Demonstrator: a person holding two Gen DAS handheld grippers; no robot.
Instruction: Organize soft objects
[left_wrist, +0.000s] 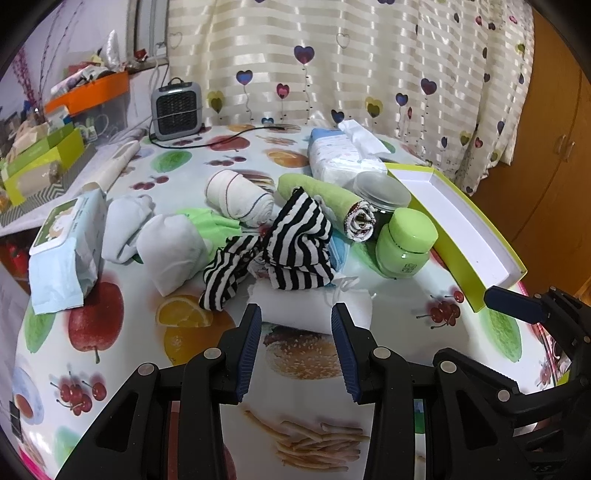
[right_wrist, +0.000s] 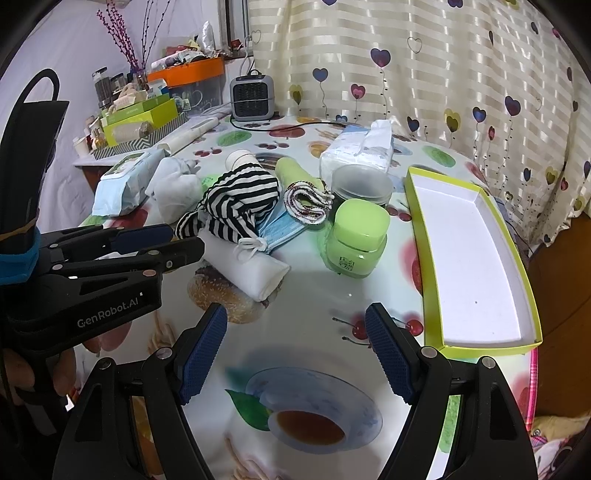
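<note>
From the left wrist, the left gripper (left_wrist: 295, 314) hung open over the table (left_wrist: 110, 369), its tips just before a white roll (left_wrist: 310, 304); striped cloth (left_wrist: 295, 236) lay behind, wipes (left_wrist: 66, 243) far left.

From the right wrist, the right gripper (right_wrist: 295, 317) stood open over bare cloth; only here the tray (right_wrist: 476, 258) showed whole, and a blue mask (right_wrist: 284, 229).

Round table (right_wrist: 317, 295) under a fruit-print cloth, bearing striped cloth (left_wrist: 280, 243), rolled white towel (right_wrist: 255, 269), green jar (right_wrist: 356, 238), tissue pack (left_wrist: 341, 155), wipes pack (left_wrist: 66, 247), empty green-edged tray (right_wrist: 476, 258), small heater (left_wrist: 177, 109)
</note>
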